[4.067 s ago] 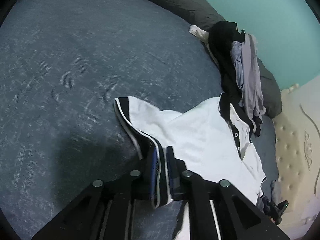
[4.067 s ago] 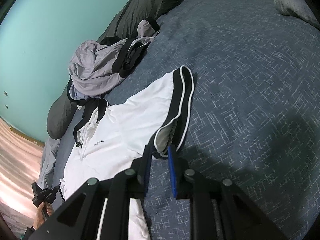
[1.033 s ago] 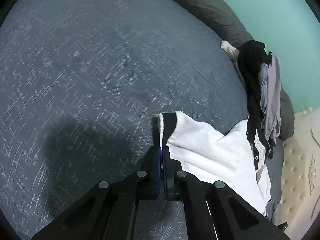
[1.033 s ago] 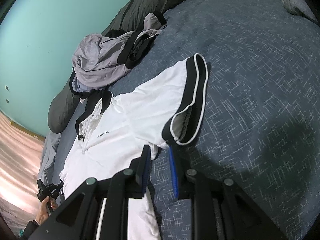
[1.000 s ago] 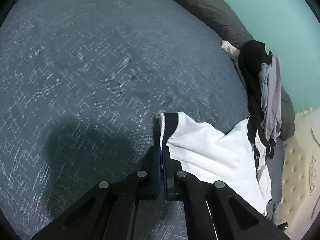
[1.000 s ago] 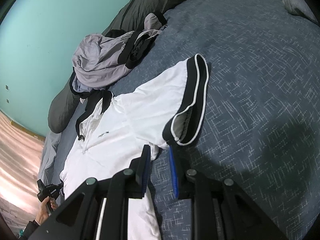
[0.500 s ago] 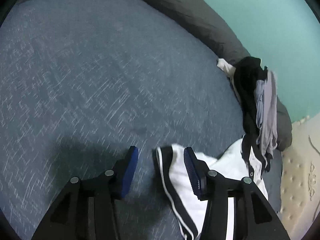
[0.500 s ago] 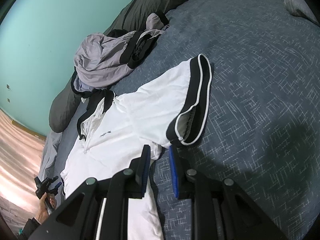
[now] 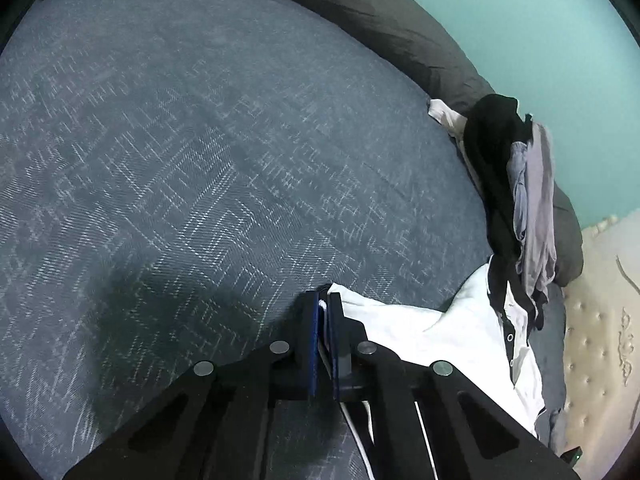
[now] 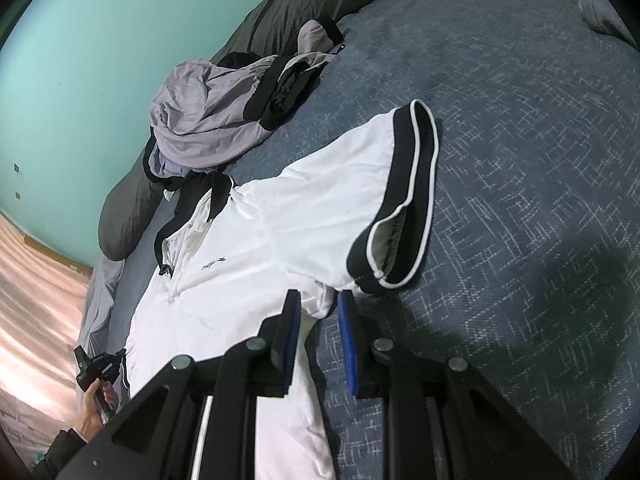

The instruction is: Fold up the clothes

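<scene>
Here the left claw (image 9: 324, 312) pinches the white shirt's (image 10: 280, 240) sleeve; right claw (image 10: 318, 308) gapes, collar toward the pile (image 10: 224, 116).

Both views are fisheye, each looking forward along its own tongs and down at the bed (image 9: 168, 152) from close above. The left view faces the far pillow (image 9: 372, 16) and green wall (image 9: 540, 40), with the white shirt (image 9: 440, 332) at its right. The right view faces the same wall, with the shirt (image 10: 288, 232) in its middle. Both share the shirt and the clothes heap (image 10: 208, 116).

Small dark chest logo on white shirt (image 10: 256, 240), unreadable.
</scene>
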Demonstrator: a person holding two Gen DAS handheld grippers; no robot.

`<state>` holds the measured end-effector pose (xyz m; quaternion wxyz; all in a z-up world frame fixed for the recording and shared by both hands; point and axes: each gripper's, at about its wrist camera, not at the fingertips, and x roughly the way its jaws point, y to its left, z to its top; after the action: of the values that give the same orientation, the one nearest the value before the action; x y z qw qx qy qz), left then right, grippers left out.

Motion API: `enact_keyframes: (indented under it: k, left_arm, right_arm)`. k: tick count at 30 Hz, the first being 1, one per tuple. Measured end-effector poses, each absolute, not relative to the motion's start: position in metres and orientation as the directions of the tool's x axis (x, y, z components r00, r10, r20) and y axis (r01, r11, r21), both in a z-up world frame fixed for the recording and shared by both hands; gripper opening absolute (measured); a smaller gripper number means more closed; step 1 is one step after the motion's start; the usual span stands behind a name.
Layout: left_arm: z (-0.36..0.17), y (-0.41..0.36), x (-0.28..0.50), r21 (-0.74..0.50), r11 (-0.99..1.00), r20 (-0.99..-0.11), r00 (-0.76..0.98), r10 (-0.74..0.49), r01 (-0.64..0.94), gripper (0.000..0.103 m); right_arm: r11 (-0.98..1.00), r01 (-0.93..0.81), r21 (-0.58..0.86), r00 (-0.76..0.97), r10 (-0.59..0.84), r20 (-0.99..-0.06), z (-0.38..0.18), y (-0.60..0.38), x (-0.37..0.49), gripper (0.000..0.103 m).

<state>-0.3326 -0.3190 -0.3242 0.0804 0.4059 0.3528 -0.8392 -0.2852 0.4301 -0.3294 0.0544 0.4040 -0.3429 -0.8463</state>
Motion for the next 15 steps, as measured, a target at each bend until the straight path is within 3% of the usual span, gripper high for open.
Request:
enact_keyframes:
  k: [6, 15]
  left_arm:
    - [-0.302, -0.323, -0.323, -0.507, -0.717, -0.767, -0.63, 0.121, 0.478, 0.004]
    - [-0.327, -0.34, -0.341, -0.497, -0.646, -0.825, -0.547, 0.145, 0.579, 0.004]
  right_arm:
    - [-0.752, -0.179, 0.634, -0.666, -0.382, -0.641, -0.331, 0.427, -0.283, 0.019]
    - [-0.748, -0.176, 0.64, -0.668, -0.387, -0.635, -0.331, 0.429, -0.276, 0.019]
